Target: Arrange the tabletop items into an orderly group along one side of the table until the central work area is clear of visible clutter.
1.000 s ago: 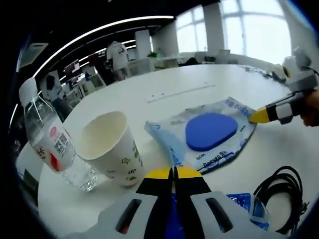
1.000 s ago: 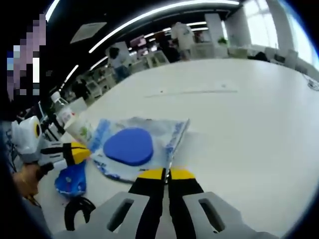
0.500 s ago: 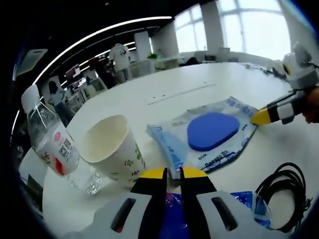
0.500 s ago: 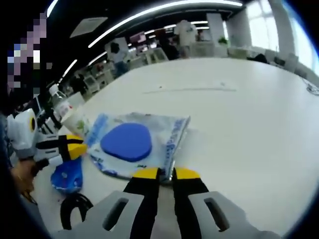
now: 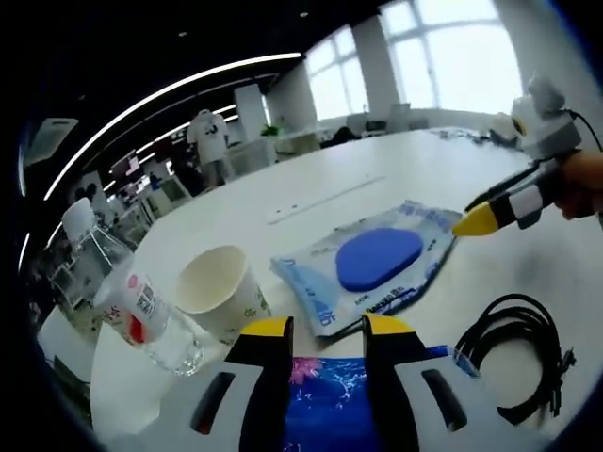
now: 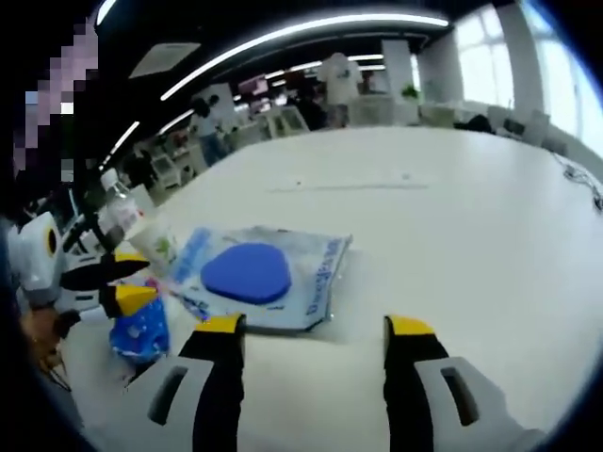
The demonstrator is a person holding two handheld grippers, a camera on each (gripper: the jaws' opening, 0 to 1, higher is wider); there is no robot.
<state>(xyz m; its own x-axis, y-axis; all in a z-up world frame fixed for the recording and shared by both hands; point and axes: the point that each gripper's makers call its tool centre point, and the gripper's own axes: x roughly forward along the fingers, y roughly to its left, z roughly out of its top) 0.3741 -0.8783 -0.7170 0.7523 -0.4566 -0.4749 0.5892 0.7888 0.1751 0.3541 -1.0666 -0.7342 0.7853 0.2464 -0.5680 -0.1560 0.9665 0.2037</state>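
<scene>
Both tongs released: left gripper (image 5: pixel 325 330) has its jaws parted w/ nothing between them, right gripper (image 6: pixel 316 328) is spread wide, also empty. Main item is the clear plastic pouch (image 5: pixel 372 268) w/ a blue oval pad (image 5: pixel 379 257) inside — lies flat on the white table (image 5: pixel 311 179), just ahead of the left jaws in the left gripper view; in the right gripper view it sits ahead and left of the right jaws (image 6: pixel 268 278), apart from them. Beside it: paper cup (image 5: pixel 217 297) upright, then a water bottle (image 5: pixel 132 301) standing next to the cup, close but can't tell if touching. A small blue printed packet (image 5: pixel 330 395) lies right under the left jaws; black cable coil (image 5: pixel 513 348) off to the other side, near the pouch. Handling, as a guess: pouch is light, floppy, slick film — will sag and slide, so pinch a sealed edge or corner and drag rather than lift by the middle. Cup is light, tips easily, crushable; grip the rim wall gently. Bottle looks near empty, so top-heavy; take it at the body. Cable is limp — grab through the coil so it doesn't unravel. Items already sit fairly close together; task seems partway.
</scene>
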